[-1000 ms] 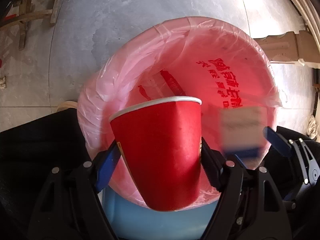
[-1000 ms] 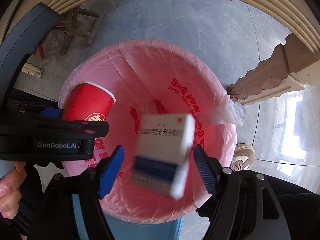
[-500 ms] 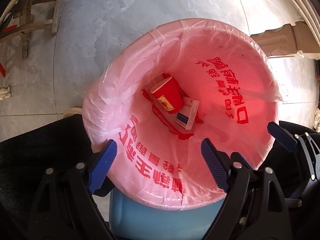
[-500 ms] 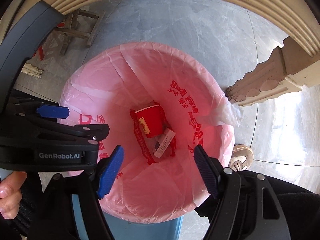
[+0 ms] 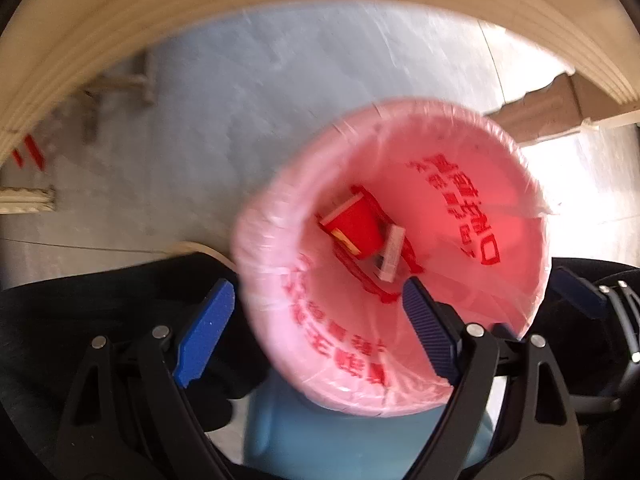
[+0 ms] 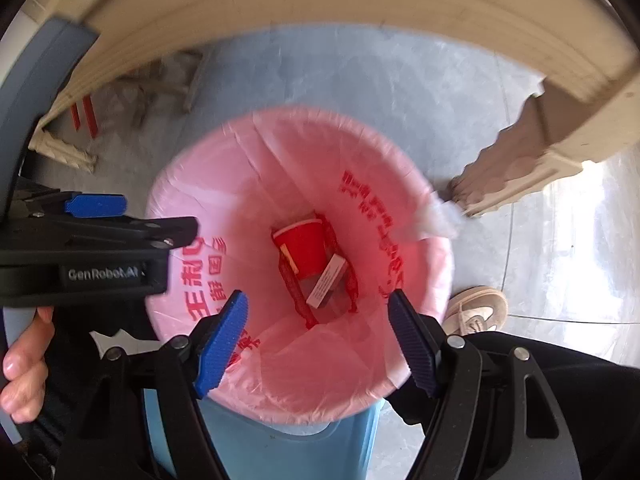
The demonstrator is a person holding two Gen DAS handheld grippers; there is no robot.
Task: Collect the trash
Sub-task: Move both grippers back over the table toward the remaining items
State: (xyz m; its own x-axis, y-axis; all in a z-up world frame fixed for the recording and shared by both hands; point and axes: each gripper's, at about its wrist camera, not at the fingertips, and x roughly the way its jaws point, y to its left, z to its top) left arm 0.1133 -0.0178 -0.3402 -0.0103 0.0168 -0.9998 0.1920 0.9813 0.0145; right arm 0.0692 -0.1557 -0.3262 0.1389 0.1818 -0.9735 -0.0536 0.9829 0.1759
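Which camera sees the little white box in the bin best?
The right wrist view: the white box lies sharp and near the centre, beside the red cup at the bag's bottom. The left wrist view shows the box too, but blurred and edge-on.

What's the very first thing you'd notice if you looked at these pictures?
The big pink bag lining the blue bin fills the middle of both views. Down at its bottom lie a bright red cup and a small white box touching it. Both grippers, left and right, hover above the bin's rim with blue jaws wide apart and nothing in them.
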